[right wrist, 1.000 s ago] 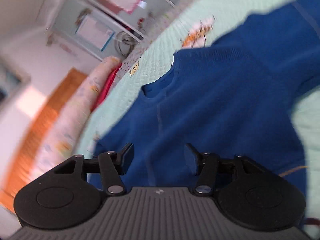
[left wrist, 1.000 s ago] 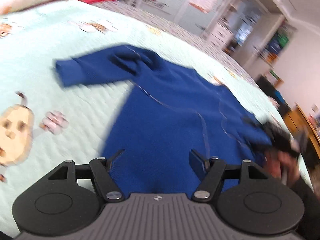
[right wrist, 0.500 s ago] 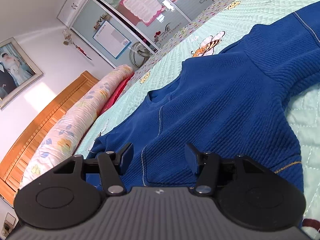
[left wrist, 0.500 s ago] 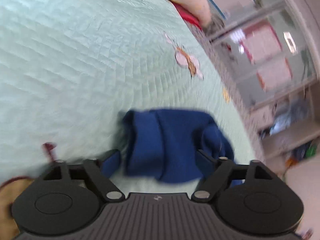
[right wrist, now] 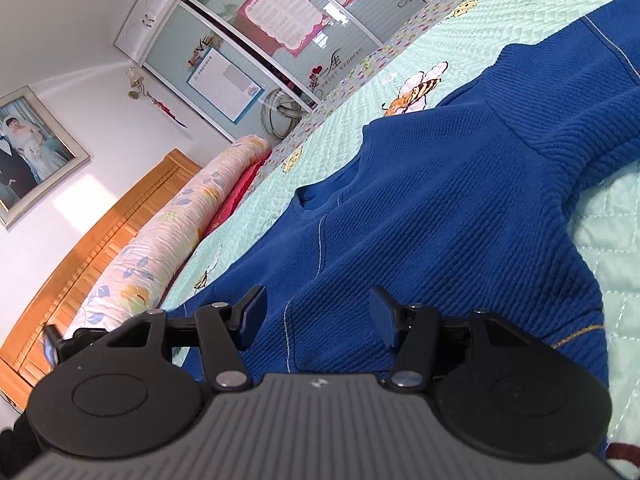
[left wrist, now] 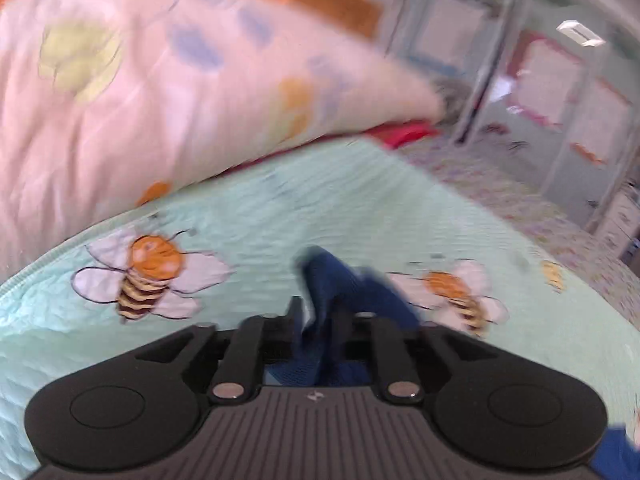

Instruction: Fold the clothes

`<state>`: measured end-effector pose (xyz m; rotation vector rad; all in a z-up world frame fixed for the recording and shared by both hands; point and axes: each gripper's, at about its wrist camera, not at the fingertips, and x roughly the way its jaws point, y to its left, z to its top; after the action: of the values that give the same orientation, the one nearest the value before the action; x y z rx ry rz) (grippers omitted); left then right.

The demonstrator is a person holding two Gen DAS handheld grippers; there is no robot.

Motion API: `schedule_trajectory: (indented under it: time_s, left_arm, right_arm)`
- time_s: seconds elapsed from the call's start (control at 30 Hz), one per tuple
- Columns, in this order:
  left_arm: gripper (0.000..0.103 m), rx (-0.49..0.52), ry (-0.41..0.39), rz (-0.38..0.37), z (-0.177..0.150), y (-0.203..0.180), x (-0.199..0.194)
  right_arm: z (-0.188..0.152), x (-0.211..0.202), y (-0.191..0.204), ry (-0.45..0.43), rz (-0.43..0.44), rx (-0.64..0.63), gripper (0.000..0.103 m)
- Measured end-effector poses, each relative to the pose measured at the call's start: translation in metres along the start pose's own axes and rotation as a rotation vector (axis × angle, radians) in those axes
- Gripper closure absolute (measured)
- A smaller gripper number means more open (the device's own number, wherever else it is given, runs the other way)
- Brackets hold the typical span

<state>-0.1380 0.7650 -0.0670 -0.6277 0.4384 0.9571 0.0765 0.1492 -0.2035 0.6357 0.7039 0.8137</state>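
Observation:
A blue knit sweater (right wrist: pixel 440 208) lies spread flat on the mint quilted bedcover (right wrist: pixel 616 216), neckline toward the headboard. My right gripper (right wrist: pixel 318 312) hovers open just over the sweater's body, with nothing between its fingers. In the blurred left wrist view, my left gripper (left wrist: pixel 319 312) has its jaws closing on the end of the sweater's blue sleeve (left wrist: pixel 340 280). The fabric is pinched in the narrow gap and trails forward over the bedcover (left wrist: pixel 280 216) between two printed bees.
A long floral pillow roll (left wrist: pixel 160 80) and a red cushion (left wrist: pixel 404 134) lie along the wooden headboard (right wrist: pixel 100 256). Glass-fronted wardrobe doors (right wrist: pixel 280 40) stand beyond the far edge of the bed.
My left gripper swung from over the sweater's body out to the sleeve end, opened around it, then closed on it and turned toward the pillows. The right gripper stayed put and open.

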Motion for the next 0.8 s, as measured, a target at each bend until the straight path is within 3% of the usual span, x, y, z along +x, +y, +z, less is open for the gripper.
schedule_trajectory:
  time_s: [0.1, 0.17, 0.2, 0.3, 0.37, 0.5, 0.6, 0.7, 0.8]
  left_arm:
    - [0.078, -0.134, 0.047, 0.001, -0.007, 0.024, 0.001]
    - [0.053, -0.189, 0.071, -0.02, -0.035, 0.031, -0.011]
    - [0.05, -0.229, 0.106, -0.048, -0.051, 0.034, -0.016]
    - [0.05, -0.224, 0.161, -0.126, -0.093, 0.029, -0.029]
    - [0.05, -0.03, 0.092, -0.079, -0.11, 0.013, -0.04]
    - [0.05, 0.517, -0.055, 0.062, -0.137, -0.026, -0.05]
    - [0.049, 0.88, -0.13, 0.163, -0.153, -0.033, -0.038]
    - [0.049, 1.114, -0.207, 0.257, -0.151, -0.028, -0.016]
    - [0.049, 1.332, -0.269, 0.279, -0.15, -0.024, 0.002]
  right_arm:
    - [0.0, 0.0, -0.001, -0.002, 0.004, 0.005, 0.046]
    - [0.0, -0.001, -0.001, -0.003, 0.006, 0.008, 0.046]
    - [0.0, -0.001, -0.001, -0.004, 0.007, 0.01, 0.046]
    - [0.0, -0.001, -0.002, -0.004, 0.01, 0.013, 0.046]
    - [0.0, -0.001, -0.002, -0.005, 0.013, 0.017, 0.046]
    - [-0.001, -0.002, -0.003, -0.008, 0.02, 0.028, 0.046]
    - [-0.001, -0.003, -0.004, -0.012, 0.027, 0.038, 0.046]
    - [0.0, -0.003, -0.005, -0.014, 0.031, 0.046, 0.046]
    - [0.0, -0.003, -0.006, -0.015, 0.034, 0.052, 0.046]
